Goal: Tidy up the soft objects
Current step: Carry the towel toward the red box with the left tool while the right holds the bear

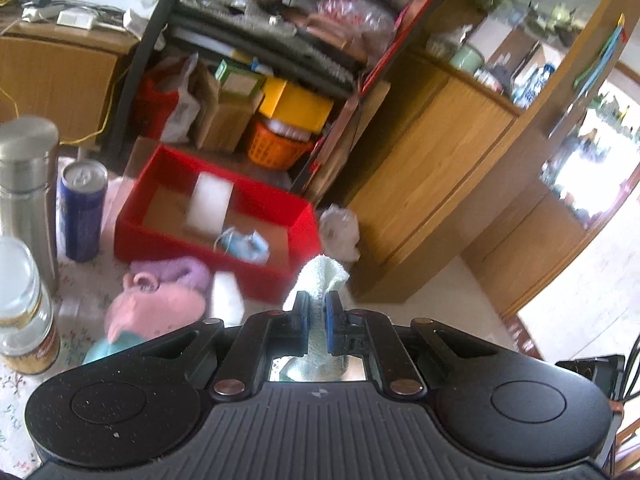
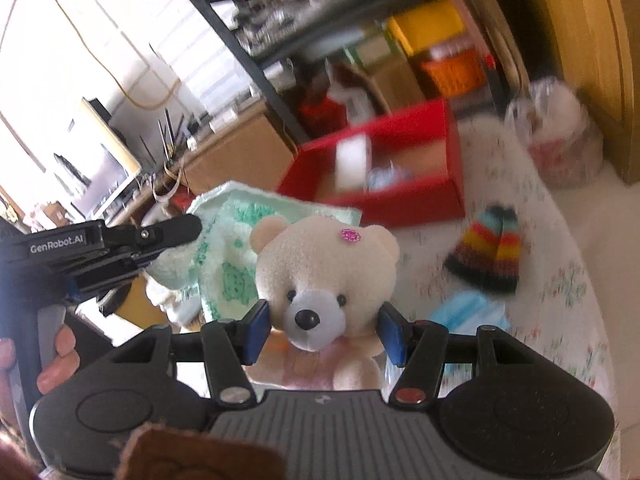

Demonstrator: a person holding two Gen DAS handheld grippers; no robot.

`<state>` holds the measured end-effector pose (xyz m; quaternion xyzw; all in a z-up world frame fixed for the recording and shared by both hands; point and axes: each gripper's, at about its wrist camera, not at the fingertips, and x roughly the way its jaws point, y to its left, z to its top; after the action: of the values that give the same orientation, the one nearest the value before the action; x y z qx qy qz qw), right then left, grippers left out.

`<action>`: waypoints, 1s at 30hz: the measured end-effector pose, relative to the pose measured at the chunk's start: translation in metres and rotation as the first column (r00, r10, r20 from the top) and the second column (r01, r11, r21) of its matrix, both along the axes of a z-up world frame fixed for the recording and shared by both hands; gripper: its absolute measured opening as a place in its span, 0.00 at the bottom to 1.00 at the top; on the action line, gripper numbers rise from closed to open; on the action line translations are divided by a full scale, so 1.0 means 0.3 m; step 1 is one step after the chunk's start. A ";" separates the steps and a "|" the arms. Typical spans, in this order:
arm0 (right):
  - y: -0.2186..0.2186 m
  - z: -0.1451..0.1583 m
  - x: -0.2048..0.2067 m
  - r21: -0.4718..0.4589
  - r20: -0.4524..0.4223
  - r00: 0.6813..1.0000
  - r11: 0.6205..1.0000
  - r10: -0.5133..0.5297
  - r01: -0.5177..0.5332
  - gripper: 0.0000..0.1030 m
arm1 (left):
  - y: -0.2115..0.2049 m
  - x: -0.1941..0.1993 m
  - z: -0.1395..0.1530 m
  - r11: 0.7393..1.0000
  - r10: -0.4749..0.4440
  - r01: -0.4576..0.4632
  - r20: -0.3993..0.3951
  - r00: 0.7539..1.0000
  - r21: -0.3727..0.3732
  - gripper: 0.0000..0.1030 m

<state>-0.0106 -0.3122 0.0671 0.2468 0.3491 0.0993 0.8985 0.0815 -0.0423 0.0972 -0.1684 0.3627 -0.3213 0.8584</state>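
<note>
A: Report left gripper (image 1: 318, 312) status.

B: Jaws narrow, clamped on a pale green towel (image 1: 320, 276). The cloth protrudes above the pads toward 12 o'clock.

A: Right gripper (image 2: 324, 328)?

B: Jaws at medium spread, pads pressed against both cheeks of a cream teddy bear (image 2: 324, 276) (face toward the camera). In this view the towel hangs at 10 o'clock from the bear.

A: Location of the container?

B: The red box (image 1: 136, 228) stands on the floral tablecloth (image 2: 560, 288), at 11 o'clock from the left gripper. Inside: a white block (image 1: 210, 204) and a blue face mask (image 1: 244, 246).

A: Loose items?

B: Striped socks (image 2: 486, 256) at 2 o'clock from the bear; a pink plush (image 1: 160, 308) at 9 o'clock from the left gripper.
</note>
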 end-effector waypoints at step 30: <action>0.002 0.259 0.205 -0.138 0.290 0.953 0.982 -0.086 0.130 0.41 | -0.050 0.163 0.192 0.990 0.076 -0.055 0.169 0.983 -0.128 0.05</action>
<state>0.0509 -0.3116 0.1448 0.1780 0.2100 0.0566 0.9597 0.1305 -0.0573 0.1548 -0.2039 0.2604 -0.3280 0.8849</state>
